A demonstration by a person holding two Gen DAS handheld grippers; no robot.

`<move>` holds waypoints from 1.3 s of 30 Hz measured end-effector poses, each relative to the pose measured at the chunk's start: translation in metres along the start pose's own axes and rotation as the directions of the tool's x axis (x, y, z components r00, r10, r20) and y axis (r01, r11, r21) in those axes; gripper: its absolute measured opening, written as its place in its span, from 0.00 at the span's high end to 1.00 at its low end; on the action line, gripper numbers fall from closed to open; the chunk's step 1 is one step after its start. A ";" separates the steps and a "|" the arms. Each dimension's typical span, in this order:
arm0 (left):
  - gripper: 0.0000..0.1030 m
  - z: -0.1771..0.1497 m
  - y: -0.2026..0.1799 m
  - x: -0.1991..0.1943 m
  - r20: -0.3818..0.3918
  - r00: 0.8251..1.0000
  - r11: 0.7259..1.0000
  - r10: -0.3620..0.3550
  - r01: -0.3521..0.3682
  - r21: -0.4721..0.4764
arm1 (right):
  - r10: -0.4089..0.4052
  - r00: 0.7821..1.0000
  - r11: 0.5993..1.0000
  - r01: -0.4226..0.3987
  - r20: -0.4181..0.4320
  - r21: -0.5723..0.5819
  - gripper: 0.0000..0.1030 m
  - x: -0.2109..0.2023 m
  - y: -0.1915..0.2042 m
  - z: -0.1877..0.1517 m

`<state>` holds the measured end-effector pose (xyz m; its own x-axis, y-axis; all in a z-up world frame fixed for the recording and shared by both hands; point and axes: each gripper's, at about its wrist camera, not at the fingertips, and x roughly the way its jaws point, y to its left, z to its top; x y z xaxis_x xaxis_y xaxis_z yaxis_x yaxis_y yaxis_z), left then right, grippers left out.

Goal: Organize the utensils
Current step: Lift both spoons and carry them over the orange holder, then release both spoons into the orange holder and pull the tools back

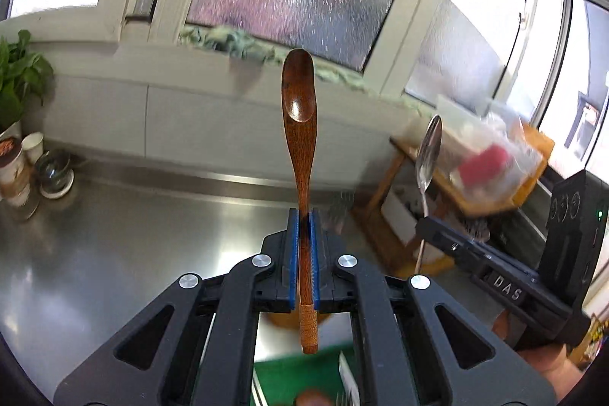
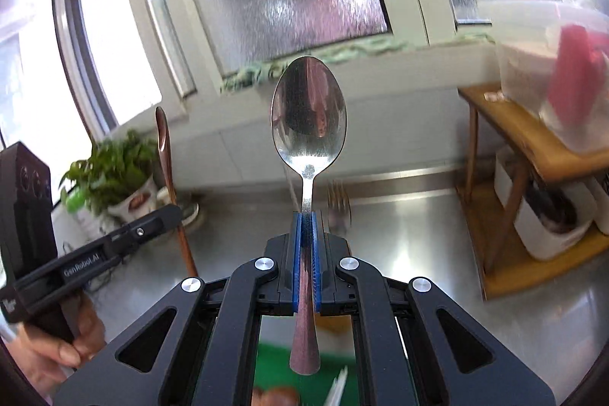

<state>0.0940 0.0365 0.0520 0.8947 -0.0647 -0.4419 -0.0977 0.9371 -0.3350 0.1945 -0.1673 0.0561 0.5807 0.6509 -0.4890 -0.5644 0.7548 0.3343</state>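
1. Black linkage arms of the left gripper are filling the 6 o'clock half of the left wrist view, and its blue pads are pressing narrow on the handle of a wooden spoon.
2. That wooden spoon is standing upright out of the jaws, its bowl pointing to 12 o'clock, with the thread-wrapped handle end hanging below the pads toward 6 o'clock.
3. Toward 3 o'clock in the same view, the right gripper is holding a metal spoon, seen edge-on and upright.
4. In the right wrist view, the right gripper is clamping tight on the metal spoon, whose bowl is facing the camera and rising toward 12 o'clock.
5. At 9 o'clock there, the left gripper is showing from the side, carried in the person's left hand, with the wooden spoon upright in it.
6. Both spoons are hanging in the air above a steel counter.
7. A fork is blurring just beyond the right gripper's fingertips (its resting place is too smeared to tell).
8. A potted plant is sitting at 9 o'clock and a wooden shelf at 3 o'clock.
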 end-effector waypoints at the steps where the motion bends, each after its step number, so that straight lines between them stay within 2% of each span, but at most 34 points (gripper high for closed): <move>1: 0.96 0.004 -0.001 0.005 0.007 1.000 1.000 0.002 -0.002 -0.001 | -0.002 1.000 1.000 0.002 0.009 0.006 0.95 0.005 -0.001 0.004; 7: 0.96 0.016 -0.005 0.045 0.026 1.000 1.000 0.004 -0.004 0.005 | -0.020 0.999 0.999 0.018 0.049 0.043 0.95 0.039 -0.011 0.016; 14: 0.96 0.002 0.004 0.087 -0.015 1.000 0.999 -0.009 0.009 -0.044 | -0.022 0.999 0.997 0.018 0.045 0.080 0.95 0.067 -0.027 0.004; 19: 0.96 -0.016 0.006 0.096 -0.033 0.999 0.999 -0.033 0.033 -0.012 | -0.009 0.999 0.996 0.006 0.033 0.094 0.95 0.075 -0.038 -0.015; 24: 0.96 -0.032 0.014 0.101 -0.060 0.996 0.998 -0.059 0.058 -0.018 | 0.010 1.000 0.994 -0.010 0.005 0.110 0.95 0.075 -0.044 -0.031; 37: 0.94 -0.054 0.016 0.110 -0.144 0.985 0.996 -0.090 0.093 0.011 | 0.053 0.995 0.987 -0.040 -0.085 0.153 0.92 0.081 -0.050 -0.054; 39: 0.85 -0.055 0.016 0.109 -0.147 0.986 0.997 -0.080 0.082 0.008 | 0.059 0.994 0.987 -0.044 -0.090 0.158 0.91 0.079 -0.051 -0.054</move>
<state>0.1654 0.0257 -0.0475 0.8261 -0.1891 -0.5309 -0.0202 0.9315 -0.3632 0.2376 -0.1582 -0.0431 0.4913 0.6842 -0.5390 -0.4901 0.7287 0.4783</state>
